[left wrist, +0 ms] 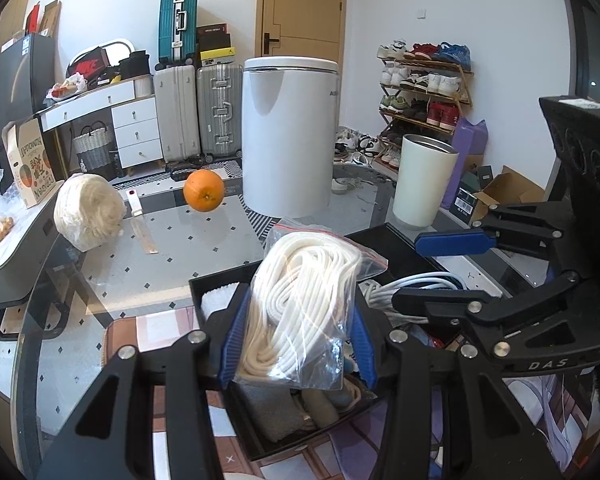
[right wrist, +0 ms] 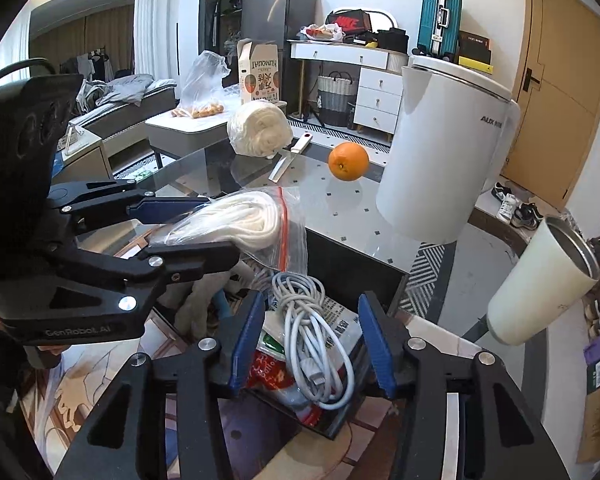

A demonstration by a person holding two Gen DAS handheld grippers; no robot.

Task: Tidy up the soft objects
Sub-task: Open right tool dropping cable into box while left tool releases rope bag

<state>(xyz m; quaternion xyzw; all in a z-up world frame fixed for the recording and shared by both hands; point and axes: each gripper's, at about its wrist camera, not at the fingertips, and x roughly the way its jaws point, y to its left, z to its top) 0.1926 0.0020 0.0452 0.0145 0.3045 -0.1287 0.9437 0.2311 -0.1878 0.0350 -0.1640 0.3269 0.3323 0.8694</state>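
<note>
Left wrist view: left gripper (left wrist: 296, 344) clamping bagged white rope (left wrist: 300, 304) above black tray (left wrist: 216, 280); right gripper (right wrist: 312, 344) hanging open, straddling white cable (right wrist: 308, 320), gripping nothing.

Open glass tabletop (left wrist: 188, 256) lies between the black tray (left wrist: 220, 280) and the orange (left wrist: 203, 191), while the white appliance (left wrist: 288, 136) and tumbler (left wrist: 424, 182) wall off the far side and the yarn ball (left wrist: 88, 212) blocks the left
</note>
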